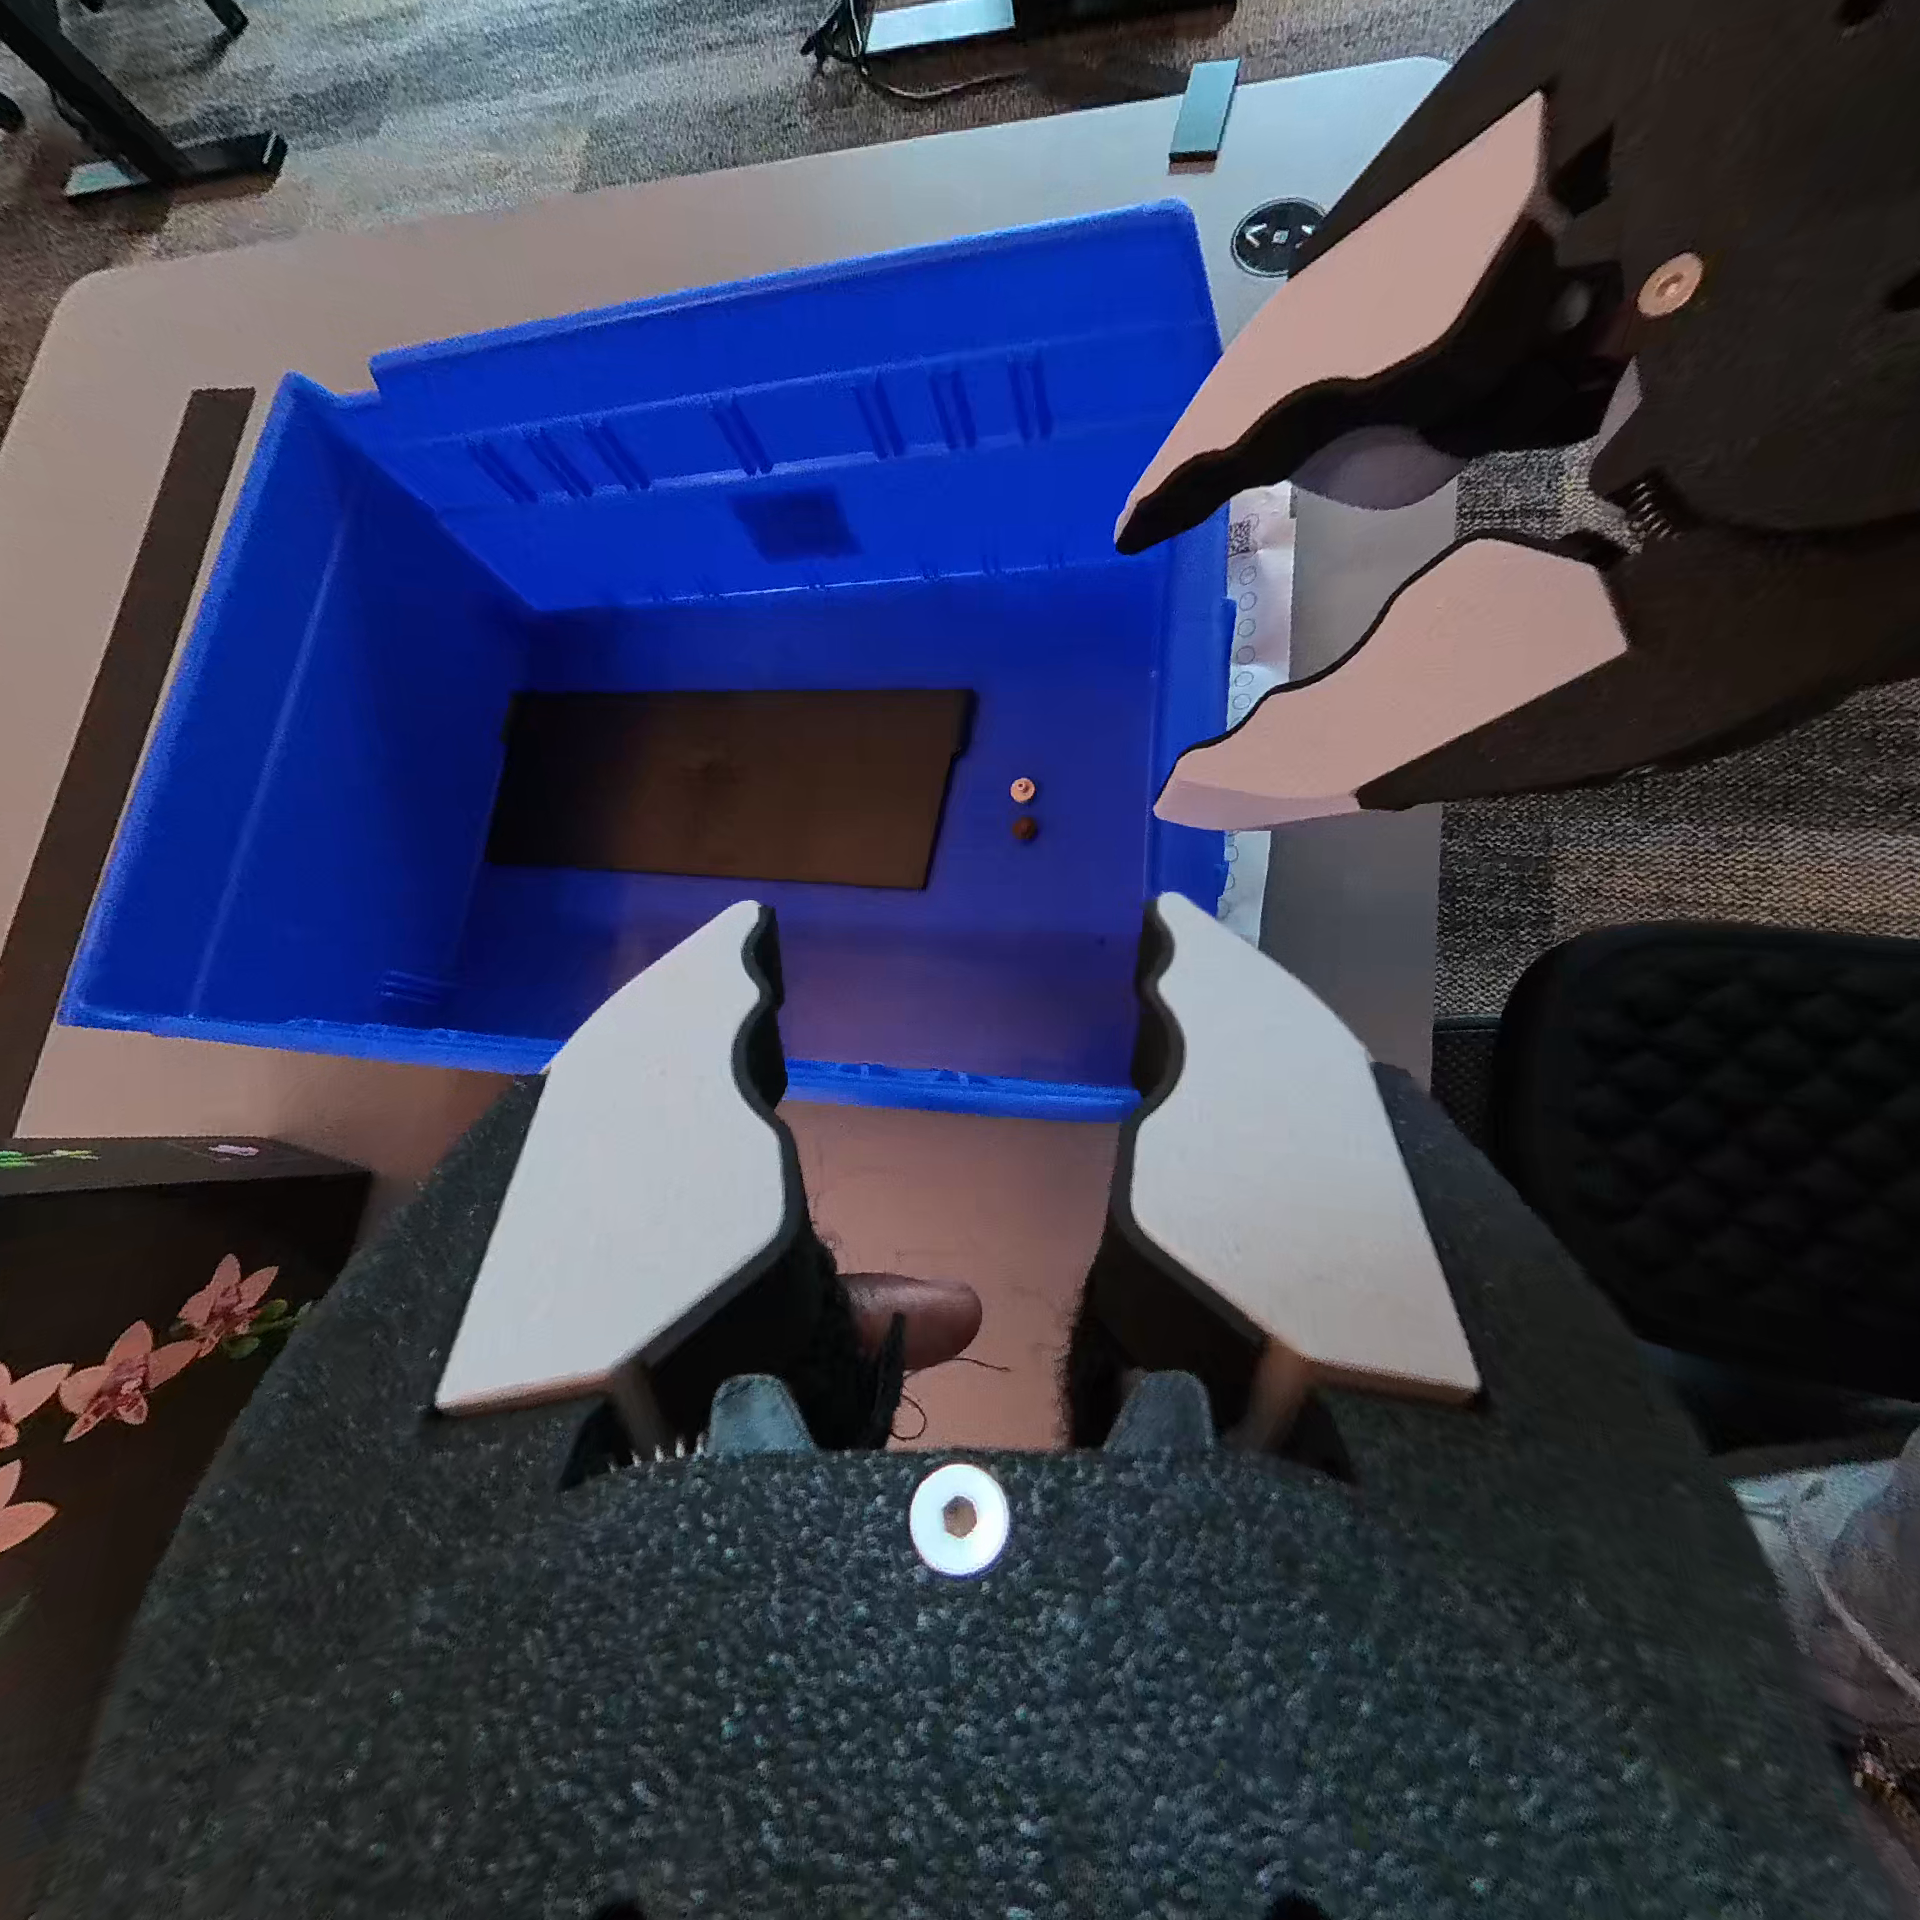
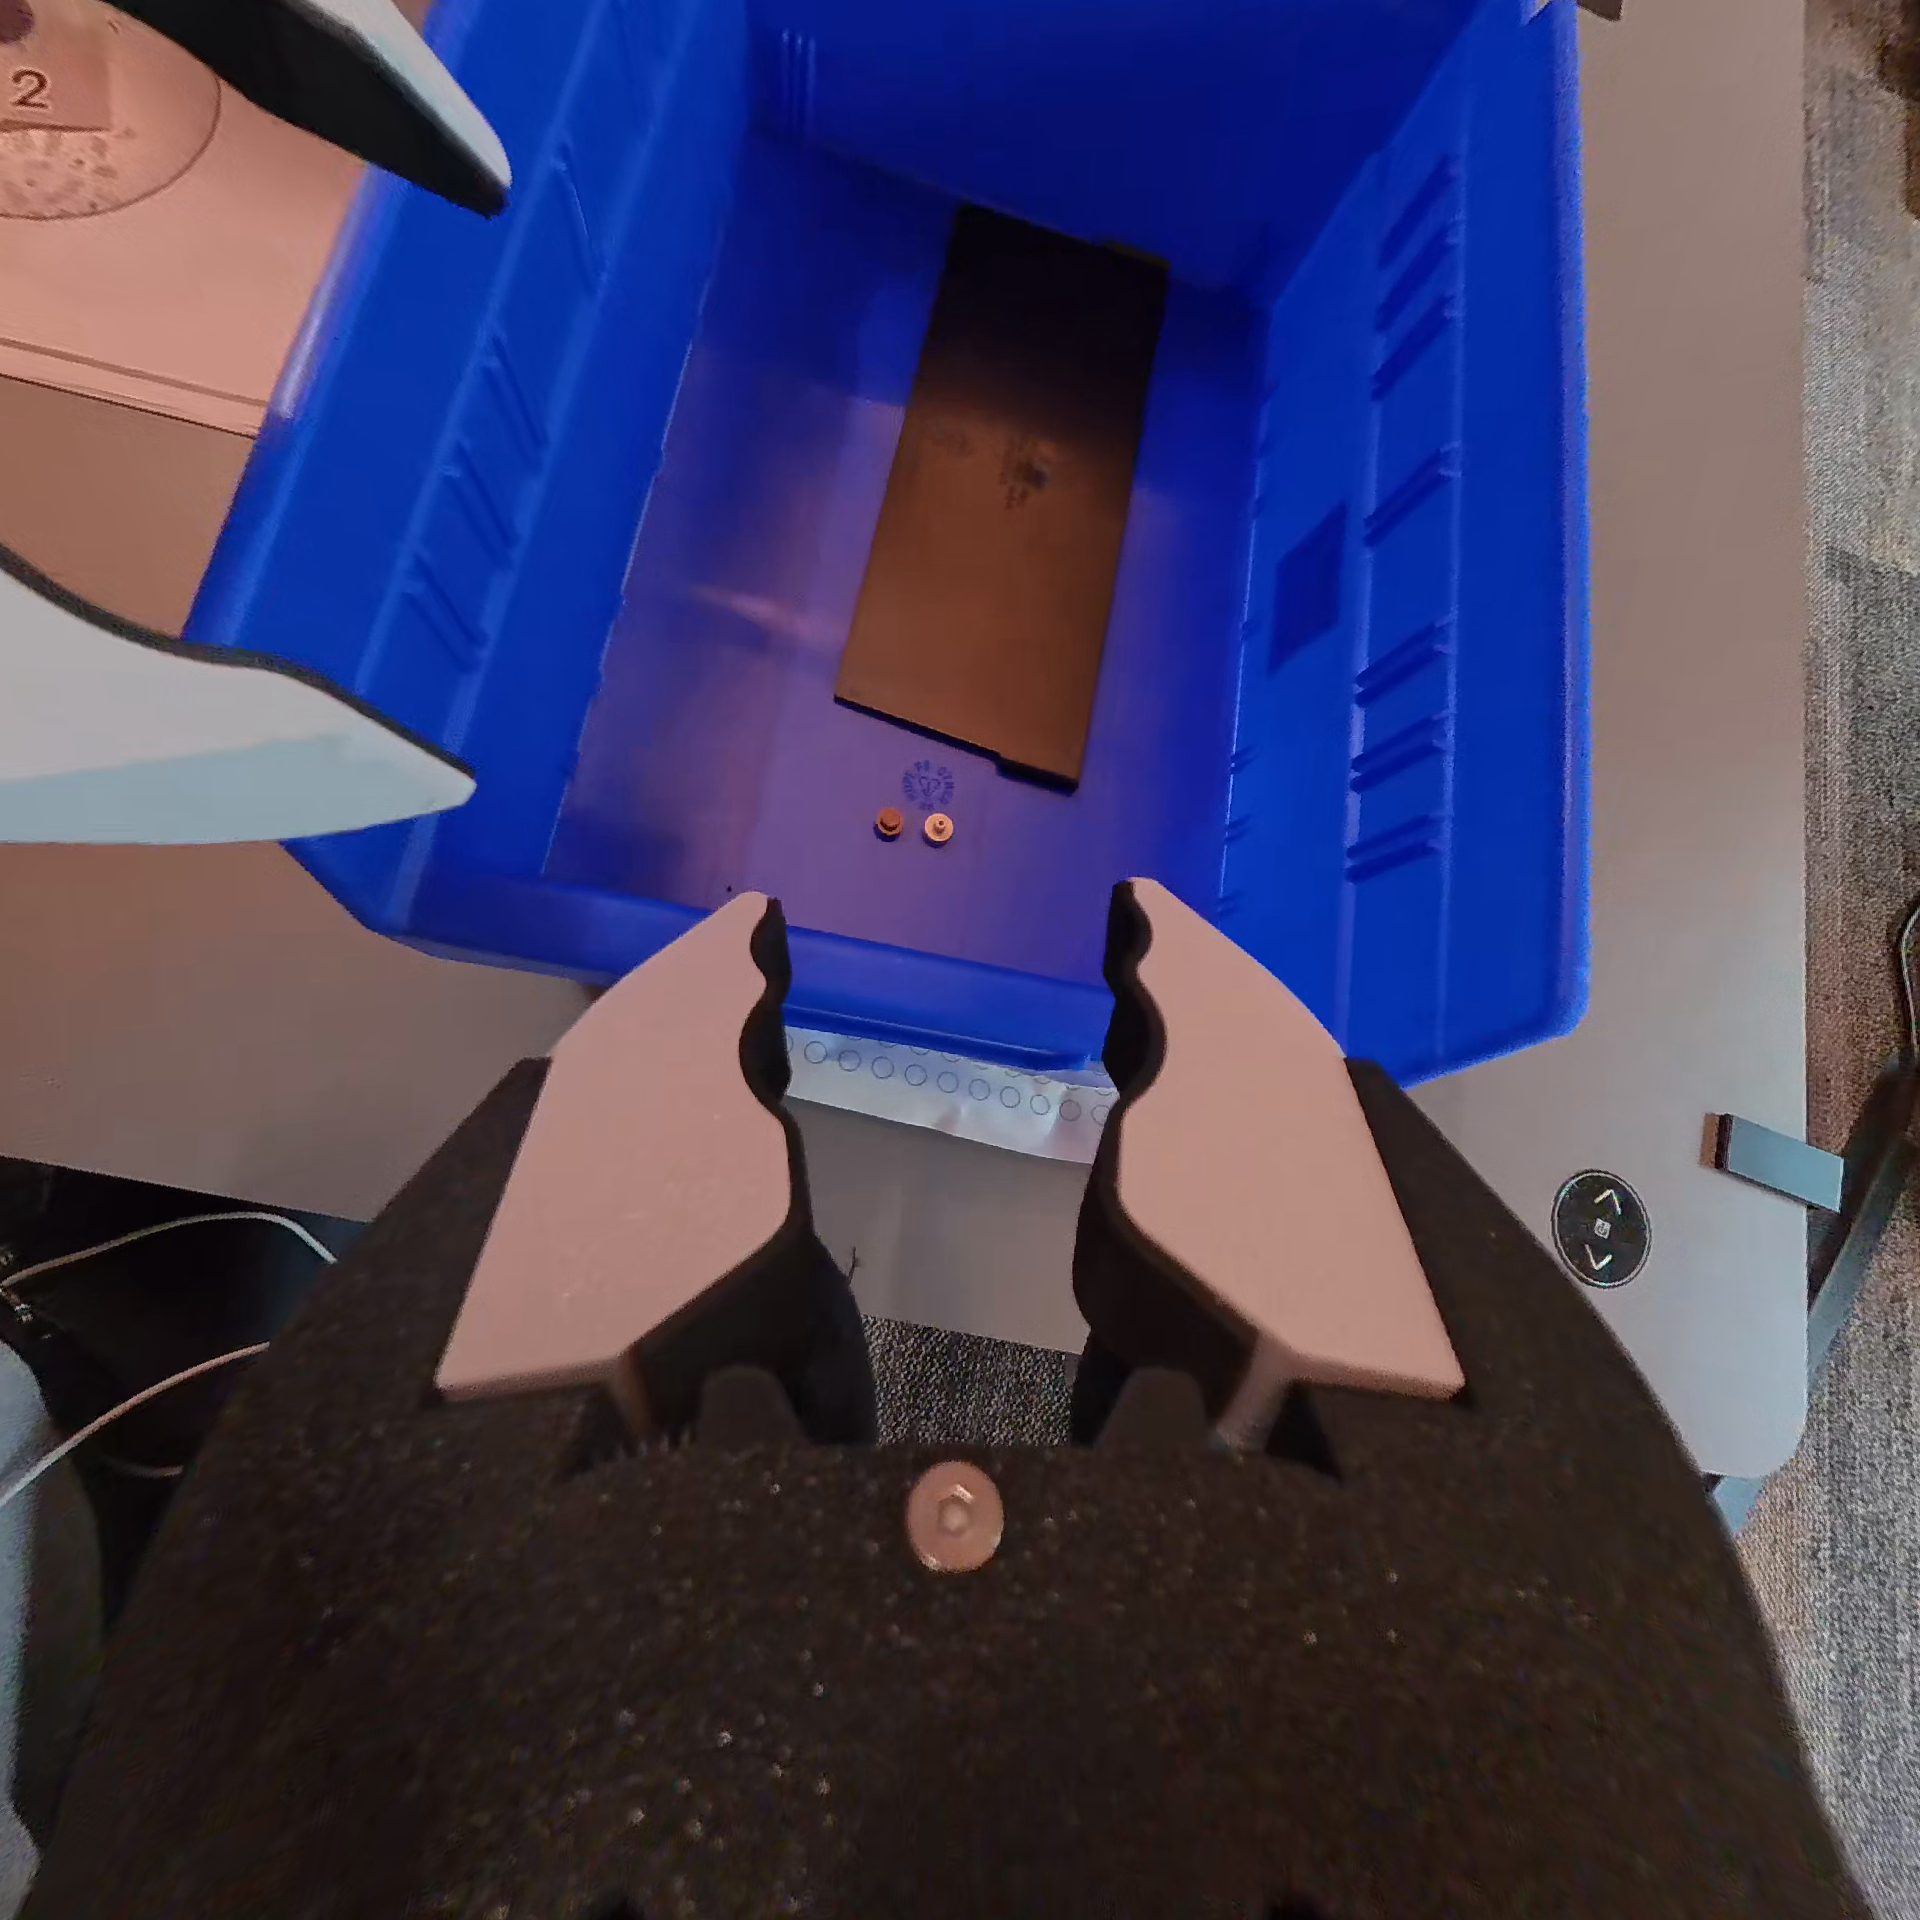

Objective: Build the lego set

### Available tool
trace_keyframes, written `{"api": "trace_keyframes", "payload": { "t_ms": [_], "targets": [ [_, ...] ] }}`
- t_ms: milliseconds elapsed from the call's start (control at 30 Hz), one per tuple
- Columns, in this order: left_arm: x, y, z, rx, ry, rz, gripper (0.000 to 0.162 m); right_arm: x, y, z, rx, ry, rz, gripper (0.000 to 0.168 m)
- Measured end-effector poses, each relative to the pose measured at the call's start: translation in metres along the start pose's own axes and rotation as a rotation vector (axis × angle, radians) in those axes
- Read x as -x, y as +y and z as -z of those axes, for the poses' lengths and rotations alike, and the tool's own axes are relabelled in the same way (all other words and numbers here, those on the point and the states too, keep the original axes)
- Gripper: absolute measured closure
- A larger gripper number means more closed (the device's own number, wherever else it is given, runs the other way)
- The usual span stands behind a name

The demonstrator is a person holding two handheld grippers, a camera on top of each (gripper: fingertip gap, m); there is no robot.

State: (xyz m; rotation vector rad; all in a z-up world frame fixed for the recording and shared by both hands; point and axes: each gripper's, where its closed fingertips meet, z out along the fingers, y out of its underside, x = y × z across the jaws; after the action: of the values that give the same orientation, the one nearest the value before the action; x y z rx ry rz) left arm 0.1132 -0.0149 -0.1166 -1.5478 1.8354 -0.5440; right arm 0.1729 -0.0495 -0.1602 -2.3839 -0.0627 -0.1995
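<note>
left gripper jaws apart | blue bin — dark plate, two studs

black chair, desk control button

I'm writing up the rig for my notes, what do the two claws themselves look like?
Both match. The left claw and right claw each have two pale, flat-topped fingers with wavy black inner edges, set on a black speckled body with a silver screw at its centre. No cables or sleeves show.
</note>
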Motion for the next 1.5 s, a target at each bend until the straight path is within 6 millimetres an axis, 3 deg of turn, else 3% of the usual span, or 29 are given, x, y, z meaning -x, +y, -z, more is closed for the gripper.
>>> {"api": "trace_keyframes", "payload": {
  "t_ms": [267,333,433,500,567,633,733,767,900,1000,1233,1500],
  "targets": [
    [0.004,0.0,0.004,-0.018,-0.026,0.016,0.087,-0.008,-0.001,0.003,-0.021,0.038,-0.016,0.104],
    [0.009,0.002,0.008,-0.032,-0.06,0.04,0.075,-0.028,-0.004,0.007,-0.073,0.088,-0.041,0.092],
    [0.014,0.011,0.014,-0.074,-0.114,0.121,0.048,-0.076,-0.005,0.013,-0.171,0.17,-0.13,0.068],
    [0.009,0.022,0.01,-0.084,-0.125,0.176,0.037,-0.096,-0.007,0.007,-0.25,0.142,-0.159,0.072],
    [0.004,0.036,-0.001,-0.06,-0.146,0.19,0.032,-0.106,0.004,-0.014,-0.22,0.084,-0.189,0.077],
    [0.001,0.047,-0.016,-0.036,-0.154,0.184,0.036,-0.105,0.013,-0.033,-0.182,0.022,-0.186,0.091],
    [-0.001,0.054,-0.029,-0.026,-0.136,0.169,0.05,-0.101,0.013,-0.044,-0.206,-0.003,-0.145,0.156],
    [-0.003,0.051,-0.03,-0.043,-0.107,0.182,0.065,-0.099,0.011,-0.046,-0.222,-0.005,-0.12,0.162],
    [0.025,0.048,-0.039,-0.047,-0.173,0.127,0.086,-0.112,0.001,-0.058,-0.233,0.052,-0.086,0.162],
    [0.046,0.041,-0.055,-0.05,-0.166,0.14,0.095,-0.132,-0.014,-0.076,-0.238,0.078,-0.043,0.161],
    [0.091,0.013,-0.098,-0.014,-0.175,0.158,0.094,-0.185,-0.051,-0.125,-0.252,0.031,-0.057,0.162],
    [0.124,0.004,-0.119,0.034,-0.183,0.186,0.098,-0.207,-0.065,-0.142,-0.261,0.094,-0.057,0.159]
  ]
}}
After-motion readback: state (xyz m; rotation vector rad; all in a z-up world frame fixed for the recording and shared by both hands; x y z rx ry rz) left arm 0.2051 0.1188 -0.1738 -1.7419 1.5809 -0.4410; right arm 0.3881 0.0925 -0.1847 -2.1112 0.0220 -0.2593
